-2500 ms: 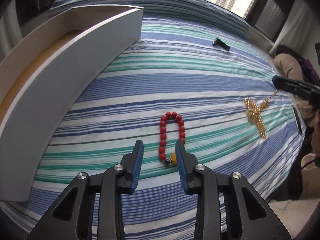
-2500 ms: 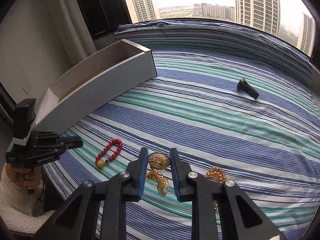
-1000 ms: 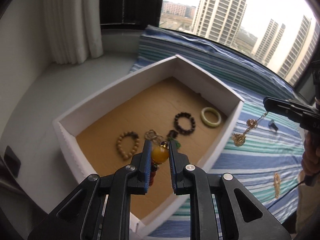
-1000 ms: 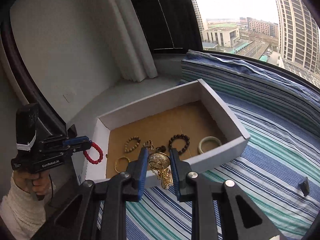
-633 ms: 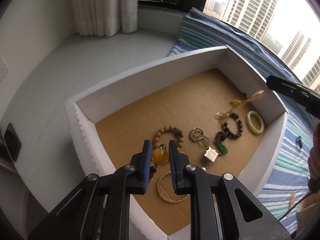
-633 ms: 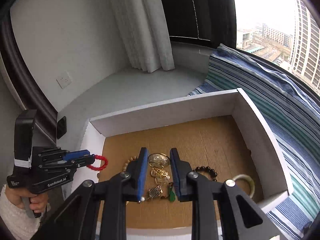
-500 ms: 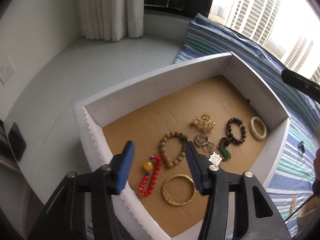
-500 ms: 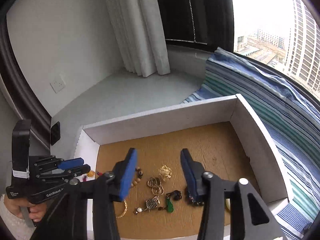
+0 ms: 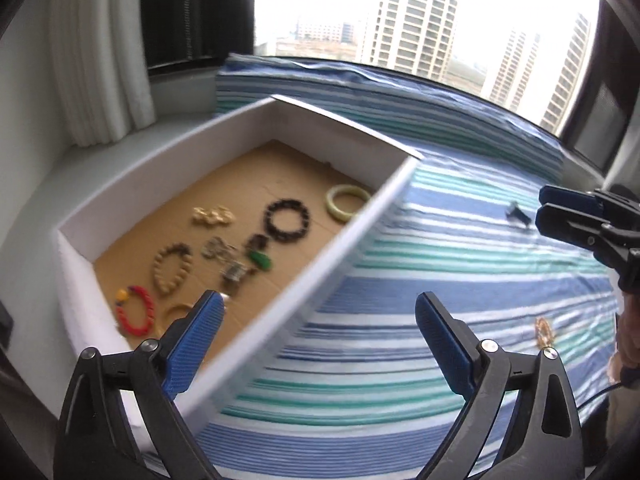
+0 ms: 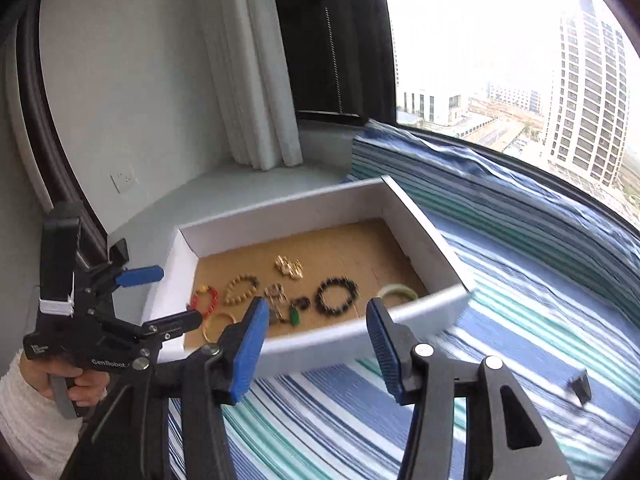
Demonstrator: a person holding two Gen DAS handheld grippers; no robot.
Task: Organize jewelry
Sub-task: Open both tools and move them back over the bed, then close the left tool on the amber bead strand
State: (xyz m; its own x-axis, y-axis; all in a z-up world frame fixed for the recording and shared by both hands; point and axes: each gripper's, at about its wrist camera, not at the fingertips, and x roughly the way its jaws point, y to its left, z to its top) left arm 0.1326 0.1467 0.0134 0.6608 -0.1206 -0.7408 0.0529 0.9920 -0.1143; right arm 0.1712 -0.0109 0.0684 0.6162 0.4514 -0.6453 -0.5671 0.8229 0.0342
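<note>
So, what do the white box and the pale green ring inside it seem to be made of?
White box: likely corrugated cardboard, with matte white walls and a bare brown floor showing faint fluting lines. Pale green ring: smooth, glossy, slightly translucent, perhaps jade or glass; blur leaves it open.

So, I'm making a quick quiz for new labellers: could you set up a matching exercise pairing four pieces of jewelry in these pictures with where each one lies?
Things:
1. red bead bracelet
2. pale green bangle
3. black bead bracelet
4. gold chain piece

Places:
A. on the striped bedspread, outside the box
B. in the white cardboard box, between the green bangle and the gold charm cluster
C. box corner nearest the left gripper
D. against the box's bed-side wall, at its far end

Pairs: 1-C, 2-D, 3-B, 4-A
</note>
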